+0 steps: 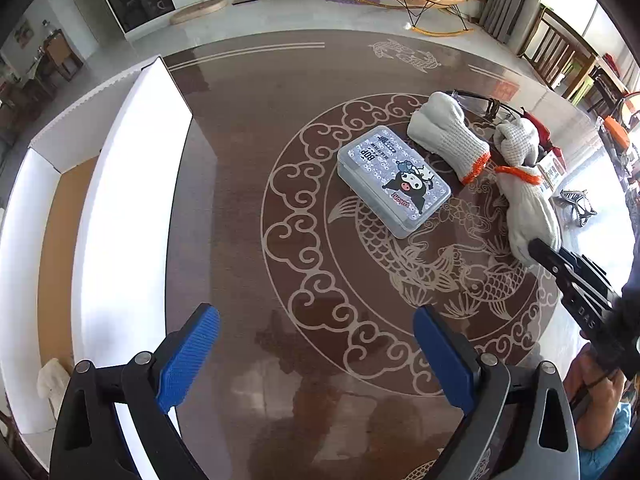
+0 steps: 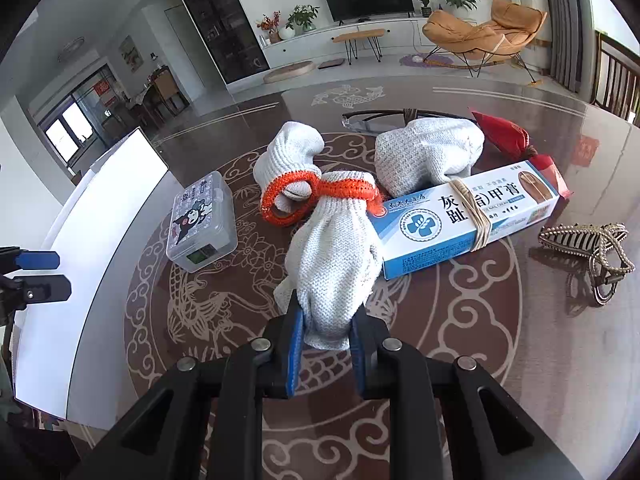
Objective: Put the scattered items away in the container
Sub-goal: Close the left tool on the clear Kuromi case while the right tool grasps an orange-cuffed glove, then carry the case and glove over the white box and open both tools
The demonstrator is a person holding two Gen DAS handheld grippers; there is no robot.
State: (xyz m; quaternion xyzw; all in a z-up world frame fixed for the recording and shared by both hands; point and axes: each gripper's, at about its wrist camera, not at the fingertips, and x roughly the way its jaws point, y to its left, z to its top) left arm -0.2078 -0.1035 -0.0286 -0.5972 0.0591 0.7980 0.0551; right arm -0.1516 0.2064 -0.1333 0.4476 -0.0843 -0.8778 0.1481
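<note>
My right gripper [image 2: 326,334] is shut on the finger end of a white knit glove [image 2: 334,264] with an orange cuff; the glove also shows in the left wrist view [image 1: 528,204], with the right gripper [image 1: 538,250] at its near end. More white gloves [image 2: 288,156] [image 2: 428,152] lie behind it. A clear plastic case with a cartoon lid [image 1: 394,180] [image 2: 202,222] lies at the table's middle. My left gripper [image 1: 316,344] is open and empty above the table. The white cardboard box [image 1: 132,184] [image 2: 92,240] stands at the left.
A blue-and-white cream carton [image 2: 468,220] with a rubber band lies right of the gloves. A red pouch [image 2: 504,136], safety glasses [image 2: 372,120] and a striped hair claw [image 2: 588,248] lie nearby. A white cloth [image 1: 52,380] lies inside the box.
</note>
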